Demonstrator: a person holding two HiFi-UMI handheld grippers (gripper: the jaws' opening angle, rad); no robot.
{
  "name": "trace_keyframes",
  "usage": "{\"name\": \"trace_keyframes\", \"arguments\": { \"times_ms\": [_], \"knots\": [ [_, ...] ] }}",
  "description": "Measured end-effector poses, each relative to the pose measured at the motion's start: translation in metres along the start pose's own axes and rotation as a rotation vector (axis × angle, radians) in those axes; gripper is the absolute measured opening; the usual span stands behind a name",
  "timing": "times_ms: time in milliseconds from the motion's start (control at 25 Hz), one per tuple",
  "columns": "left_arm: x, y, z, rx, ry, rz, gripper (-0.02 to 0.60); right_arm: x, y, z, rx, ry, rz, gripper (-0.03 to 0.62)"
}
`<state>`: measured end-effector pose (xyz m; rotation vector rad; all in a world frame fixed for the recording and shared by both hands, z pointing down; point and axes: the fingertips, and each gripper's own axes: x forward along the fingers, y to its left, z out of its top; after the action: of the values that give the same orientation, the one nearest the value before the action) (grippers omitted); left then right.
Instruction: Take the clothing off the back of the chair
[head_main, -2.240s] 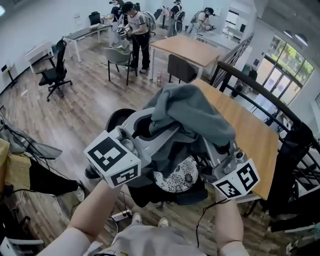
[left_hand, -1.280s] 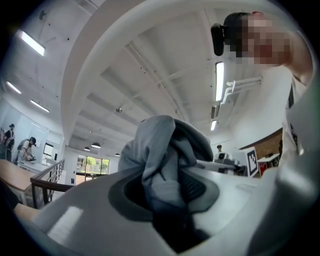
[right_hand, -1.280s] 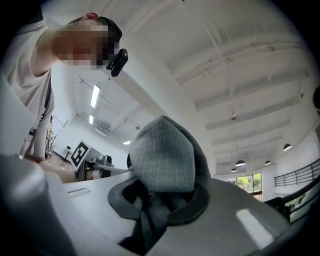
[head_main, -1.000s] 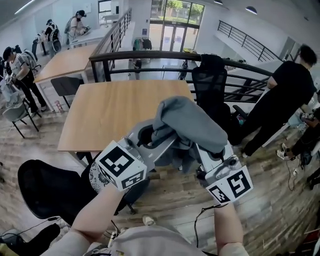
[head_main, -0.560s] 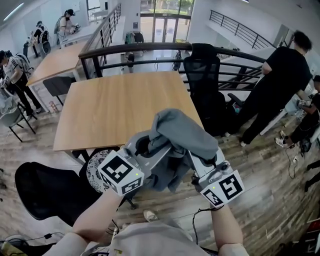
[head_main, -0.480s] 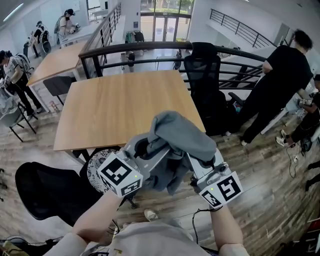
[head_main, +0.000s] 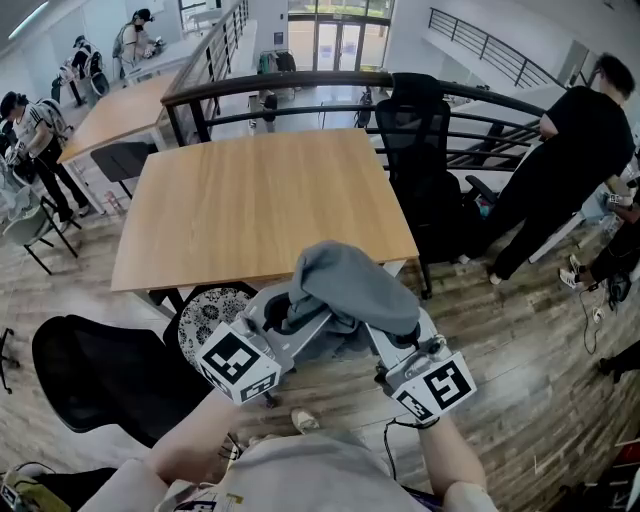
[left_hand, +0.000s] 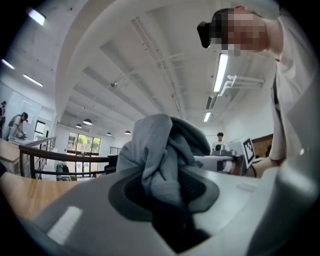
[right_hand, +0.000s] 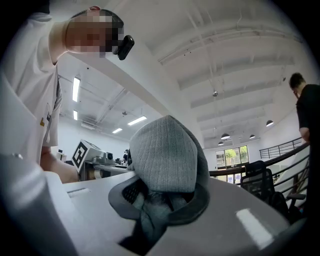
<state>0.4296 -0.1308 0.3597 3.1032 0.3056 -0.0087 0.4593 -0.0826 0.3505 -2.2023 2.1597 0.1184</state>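
Left gripper (head_main: 292, 318) pinching grey garment (head_main: 355, 285). Right gripper (head_main: 392, 338) clamped on same garment. Fabric bunched, draped over both, held in air, off chair (head_main: 95, 380) at lower left. Wooden surface (head_main: 260, 200) just beyond. Person in black (head_main: 570, 160) far right.

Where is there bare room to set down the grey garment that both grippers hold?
The table is bare all over, from its near edge to the railing behind. The floor right of the garment, before the standing person, is also free. Crowded: the near-left corner, where a patterned chair and a black chair stand together.
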Motion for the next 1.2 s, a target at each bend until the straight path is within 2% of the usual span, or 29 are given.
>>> {"name": "trace_keyframes", "arguments": {
  "times_ms": [280,1200],
  "knots": [
    [-0.0039,-0.0026,-0.0066,-0.013,0.016,0.014,0.126,-0.0021,0.0034,-0.0059,0.026,0.006,0.006,0.063],
    [-0.0067,-0.0052,-0.0047,-0.037,0.012,0.032,0.126,-0.0027,0.0080,-0.0036,-0.002,0.033,0.036,0.066]
  ]
}}
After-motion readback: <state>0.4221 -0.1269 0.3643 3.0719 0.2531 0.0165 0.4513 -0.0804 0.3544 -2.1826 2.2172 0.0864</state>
